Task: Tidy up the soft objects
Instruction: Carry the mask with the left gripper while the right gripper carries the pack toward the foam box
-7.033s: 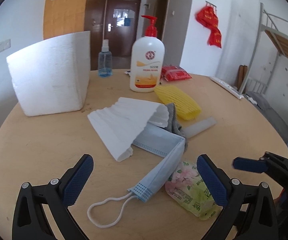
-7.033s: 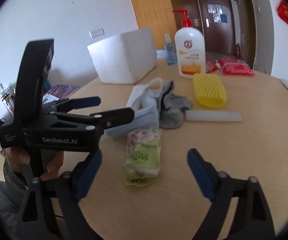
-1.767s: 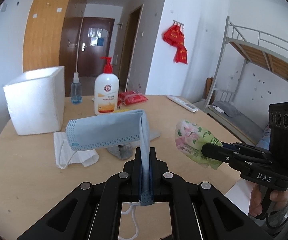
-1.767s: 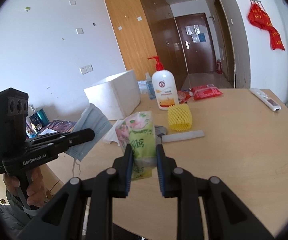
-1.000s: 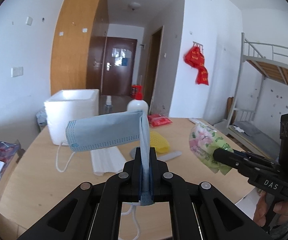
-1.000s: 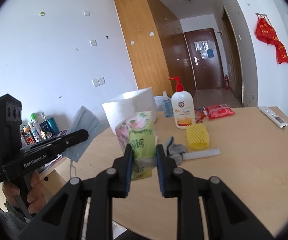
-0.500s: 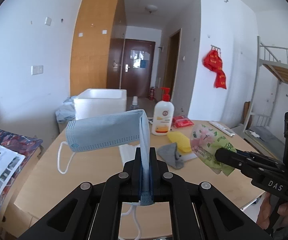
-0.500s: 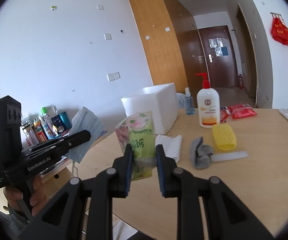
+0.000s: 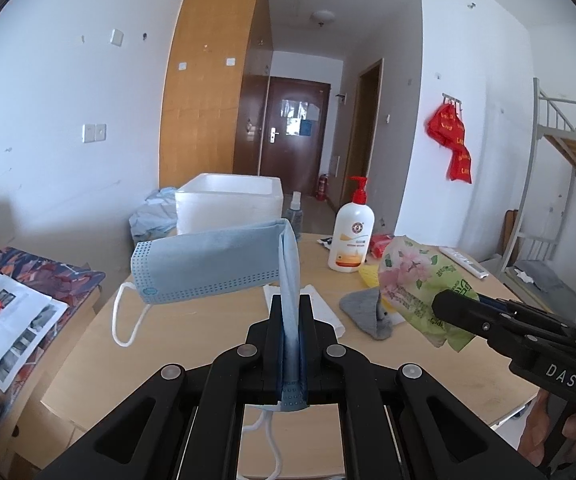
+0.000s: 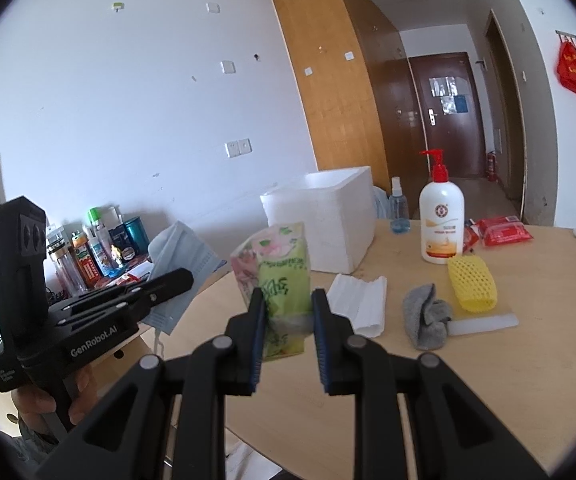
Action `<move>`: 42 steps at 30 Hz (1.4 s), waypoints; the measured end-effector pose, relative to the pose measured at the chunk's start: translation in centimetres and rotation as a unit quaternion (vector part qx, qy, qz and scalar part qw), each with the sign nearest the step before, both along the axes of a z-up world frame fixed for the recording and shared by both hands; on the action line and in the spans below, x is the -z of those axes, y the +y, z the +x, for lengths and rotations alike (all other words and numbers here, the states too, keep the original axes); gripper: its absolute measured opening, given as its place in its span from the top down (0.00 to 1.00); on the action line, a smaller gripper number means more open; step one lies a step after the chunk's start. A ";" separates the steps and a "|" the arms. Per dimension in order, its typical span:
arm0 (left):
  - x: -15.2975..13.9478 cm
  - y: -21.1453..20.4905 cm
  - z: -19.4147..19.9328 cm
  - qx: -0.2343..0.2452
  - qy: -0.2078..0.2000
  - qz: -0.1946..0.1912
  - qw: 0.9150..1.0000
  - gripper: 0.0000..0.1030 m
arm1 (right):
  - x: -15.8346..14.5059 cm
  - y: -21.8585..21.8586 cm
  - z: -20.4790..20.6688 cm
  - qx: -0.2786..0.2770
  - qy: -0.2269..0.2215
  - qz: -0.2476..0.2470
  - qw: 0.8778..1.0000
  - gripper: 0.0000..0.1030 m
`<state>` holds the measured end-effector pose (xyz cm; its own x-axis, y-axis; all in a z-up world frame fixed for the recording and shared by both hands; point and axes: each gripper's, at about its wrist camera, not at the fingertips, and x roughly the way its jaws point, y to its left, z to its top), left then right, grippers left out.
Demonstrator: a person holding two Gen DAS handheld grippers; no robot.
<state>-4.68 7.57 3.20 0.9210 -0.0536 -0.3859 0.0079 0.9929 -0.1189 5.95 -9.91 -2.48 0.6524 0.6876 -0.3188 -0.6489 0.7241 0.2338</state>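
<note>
Currently both grippers carry loads above the table (image 9: 192,344). Left gripper (image 9: 290,344): clamped tight on a blue mask (image 9: 208,264). Right gripper (image 10: 288,320): narrow, pinching a green tissue pack (image 10: 280,264). Step in hand, by judgement: transport toward the foam box (image 10: 327,224); next move calls for reaching over its open top before releasing.

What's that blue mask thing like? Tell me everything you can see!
The face mask is a pale blue, pleated, papery cloth with dotted edges and white ear loops dangling down. It is folded over and pinched between the shut jaws of the left gripper, held up in the air above the table edge. Only the gripper touches it.
</note>
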 end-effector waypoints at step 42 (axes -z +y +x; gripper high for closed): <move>-2.7 3.4 10.0 -0.014 0.007 -0.003 1.000 0.95 | -3.6 5.5 8.1 -0.004 0.001 -0.033 0.999 0.75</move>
<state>5.31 10.94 5.94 0.9165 -0.0308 -0.3987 -0.0210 0.9919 -0.1249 14.02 -4.37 1.12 0.6458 0.6706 -0.3649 -0.6547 0.7323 0.1871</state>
